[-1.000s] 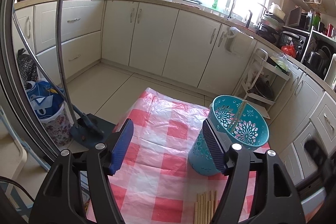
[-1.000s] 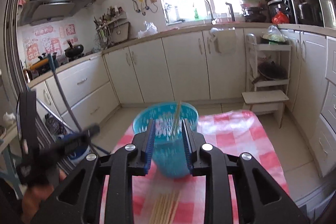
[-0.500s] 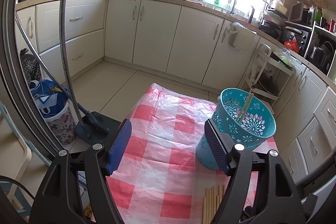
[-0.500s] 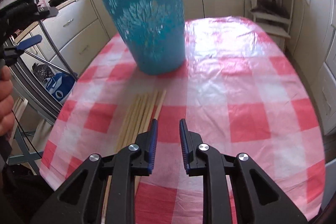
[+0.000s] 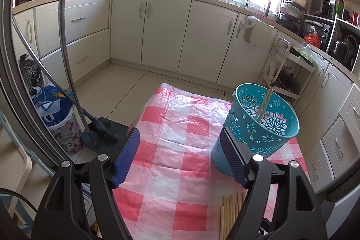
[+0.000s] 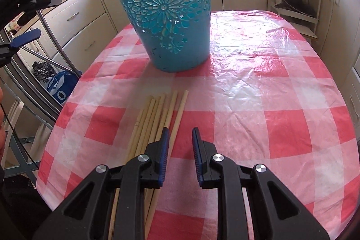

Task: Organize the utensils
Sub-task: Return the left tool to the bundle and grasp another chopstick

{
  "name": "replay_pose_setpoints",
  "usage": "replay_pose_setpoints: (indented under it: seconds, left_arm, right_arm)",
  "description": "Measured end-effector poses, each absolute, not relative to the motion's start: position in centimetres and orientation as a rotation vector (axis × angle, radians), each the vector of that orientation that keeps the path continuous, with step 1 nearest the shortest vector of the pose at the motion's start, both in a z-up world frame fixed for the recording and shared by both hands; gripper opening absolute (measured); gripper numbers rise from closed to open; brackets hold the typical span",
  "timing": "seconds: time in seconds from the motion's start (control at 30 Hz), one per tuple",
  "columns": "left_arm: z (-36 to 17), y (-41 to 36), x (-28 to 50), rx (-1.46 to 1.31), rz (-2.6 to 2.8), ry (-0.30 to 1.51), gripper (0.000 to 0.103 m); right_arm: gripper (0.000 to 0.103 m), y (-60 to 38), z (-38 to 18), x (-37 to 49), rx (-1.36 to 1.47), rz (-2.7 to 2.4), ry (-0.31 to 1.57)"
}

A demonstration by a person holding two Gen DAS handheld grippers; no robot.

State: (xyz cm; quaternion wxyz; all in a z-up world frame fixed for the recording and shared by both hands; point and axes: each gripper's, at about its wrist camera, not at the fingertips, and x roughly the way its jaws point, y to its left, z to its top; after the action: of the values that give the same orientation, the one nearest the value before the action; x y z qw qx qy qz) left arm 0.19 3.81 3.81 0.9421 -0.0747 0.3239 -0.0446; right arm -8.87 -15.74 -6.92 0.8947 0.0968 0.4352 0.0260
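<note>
A teal cut-out basket (image 6: 167, 15) stands upright on the red-and-white checked table (image 6: 258, 105); in the left wrist view the basket (image 5: 265, 127) holds a pair of chopsticks (image 5: 263, 105) leaning inside. Several wooden chopsticks (image 6: 155, 118) lie side by side in front of the basket, also showing in the left wrist view (image 5: 229, 210). My right gripper (image 6: 178, 145) is low over the table, narrowly open and empty, its left finger over the rightmost chopsticks. My left gripper (image 5: 180, 159) is wide open and empty, held above the table's left part, its right finger in front of the basket.
A dustpan and broom (image 5: 94, 134) and a bin with a blue bag (image 5: 54, 114) stand on the floor left of the table. Cream kitchen cabinets (image 5: 202, 37) line the walls. A small white shelf rack (image 6: 297, 3) stands beyond the table's far right.
My right gripper has dropped from basket height to just above the table and settled over the chopsticks, opening slightly. My left gripper has shifted only a little.
</note>
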Motion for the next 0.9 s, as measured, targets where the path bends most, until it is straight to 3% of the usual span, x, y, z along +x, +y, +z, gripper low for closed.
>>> replay_pose_setpoints:
  seconds: [0.2, 0.47, 0.9]
  left_arm:
    - [2.5, 3.4, -0.2, -0.126, -0.117, 0.705, 0.073]
    - [-5.3, -1.1, -2.7, 0.014, -0.269, 0.971, 0.073]
    - [-9.1, -3.2, -3.5, 0.129, -0.269, 1.071, 0.073]
  right_arm:
    - [0.021, -15.1, -7.3, -7.6, 0.123, 0.046, 0.929]
    - [0.008, -17.3, -7.1, -7.0, 0.087, 0.091, 0.974]
    - [0.008, -18.0, -6.9, -7.4, 0.104, 0.119, 1.000]
